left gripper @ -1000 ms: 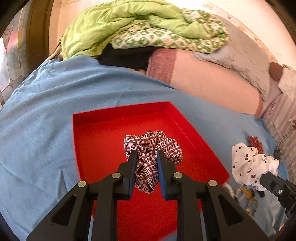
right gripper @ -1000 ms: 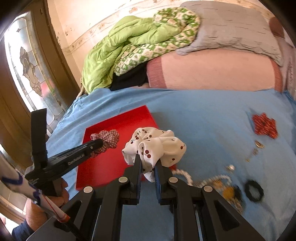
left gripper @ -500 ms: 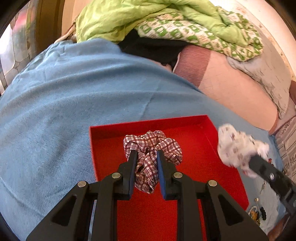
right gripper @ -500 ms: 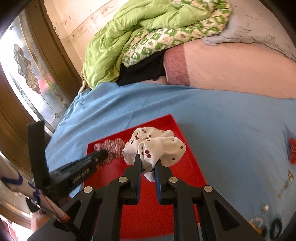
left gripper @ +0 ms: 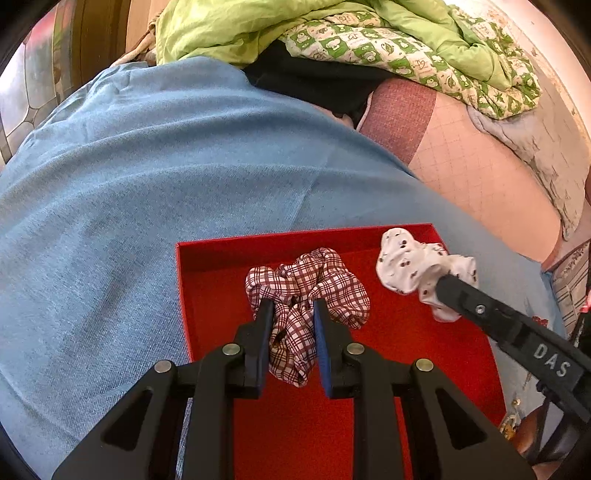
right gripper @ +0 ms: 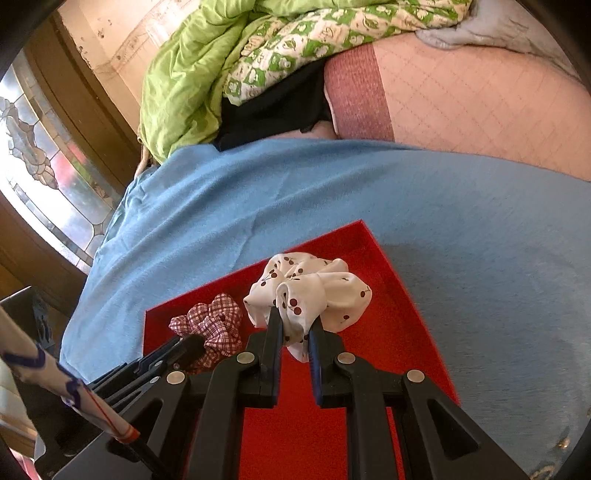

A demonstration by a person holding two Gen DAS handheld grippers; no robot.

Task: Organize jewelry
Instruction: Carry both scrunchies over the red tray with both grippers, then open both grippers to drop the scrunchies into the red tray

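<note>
Blue sheet [left gripper: 147, 177] — green quilt [left gripper: 236, 26] heaped behind, perhaps over pillows.

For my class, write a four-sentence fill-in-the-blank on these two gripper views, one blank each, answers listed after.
1. The left gripper is shut on the ____-patterned scrunchie.
2. The right gripper is shut on a white scrunchie printed with ____.
3. Both scrunchies are over a tray coloured ____.
4. The tray lies on a ____ bedsheet.

Answers: plaid; cherries; red; blue
</note>
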